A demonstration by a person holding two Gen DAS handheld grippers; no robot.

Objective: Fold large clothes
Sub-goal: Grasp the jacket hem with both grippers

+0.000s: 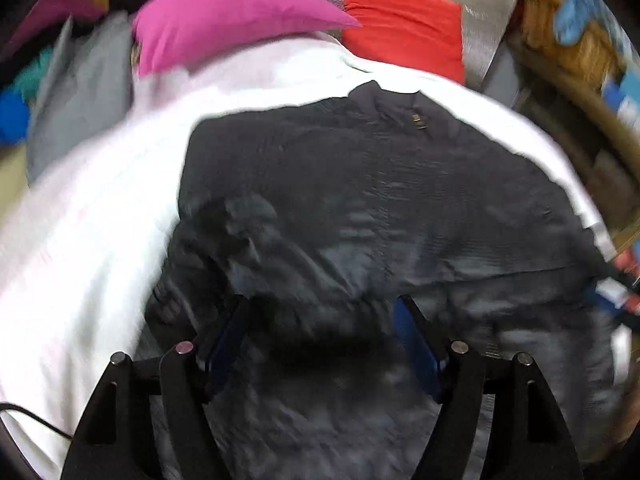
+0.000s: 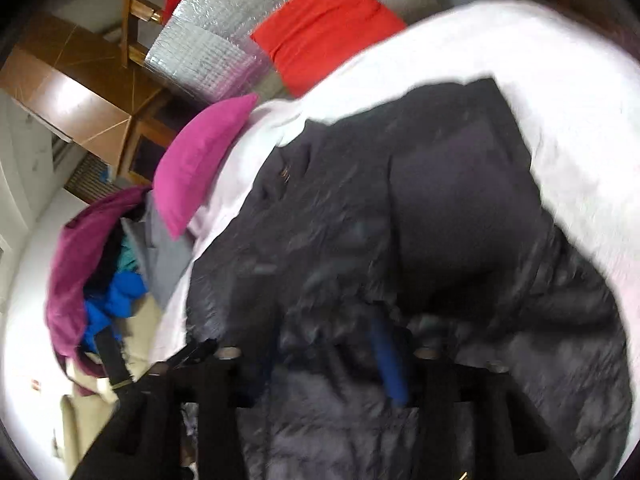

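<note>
A large dark grey jacket (image 1: 360, 184) lies spread on a white sheet (image 1: 100, 208), collar at the far end. My left gripper (image 1: 320, 320) hovers over its near part with jaws wide apart and nothing between the blue pads. In the right wrist view the same jacket (image 2: 460, 184) lies partly folded on the white sheet (image 2: 540, 60). My right gripper (image 2: 324, 336) is low over the jacket's near edge; the view is blurred and dark fabric bunches between its fingers, so its hold is unclear.
A pink pillow (image 1: 224, 20) and a red cushion (image 1: 404, 28) lie at the far end against a silver foil panel (image 2: 208, 48). A pile of grey, blue and magenta clothes (image 2: 116, 268) sits to the left. Wooden furniture (image 2: 76, 92) stands beyond.
</note>
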